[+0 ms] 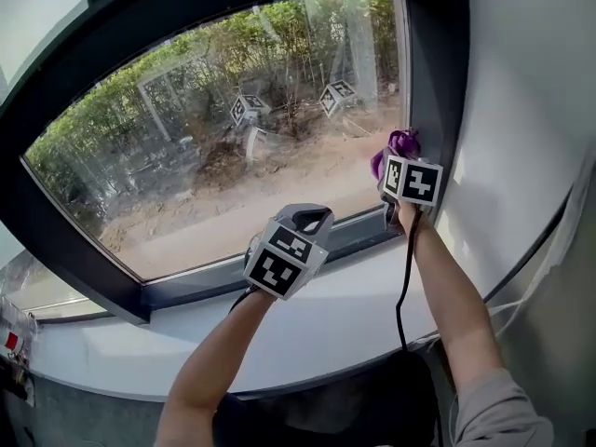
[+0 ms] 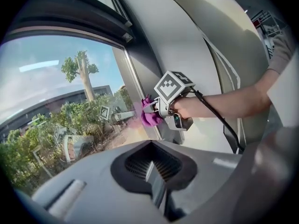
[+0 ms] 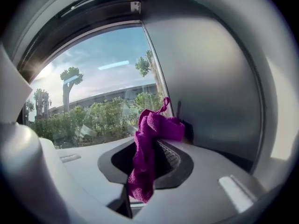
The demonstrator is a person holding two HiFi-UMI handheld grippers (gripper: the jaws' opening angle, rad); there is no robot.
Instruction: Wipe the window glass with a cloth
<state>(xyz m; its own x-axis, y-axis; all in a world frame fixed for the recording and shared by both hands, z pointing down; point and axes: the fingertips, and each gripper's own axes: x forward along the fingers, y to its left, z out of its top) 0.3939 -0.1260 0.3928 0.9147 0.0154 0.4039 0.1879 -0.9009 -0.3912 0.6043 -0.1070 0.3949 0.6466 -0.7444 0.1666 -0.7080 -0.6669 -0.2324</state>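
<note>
Cloth (image 3: 148,146), purple: clamped in my right gripper (image 1: 395,168), bunched above the jaws and hanging down between them; only the right gripper view shows this grip. Left gripper (image 1: 307,222): nearer me, over the white sill (image 1: 317,324), jaws together on nothing, as its own view shows. Head view puts the cloth at the lower right corner of the window glass (image 1: 233,128), beside the dark frame (image 1: 430,82); I cannot tell whether it touches the pane. Beyond: shrubs (image 1: 140,110), muddled by reflections.
</note>
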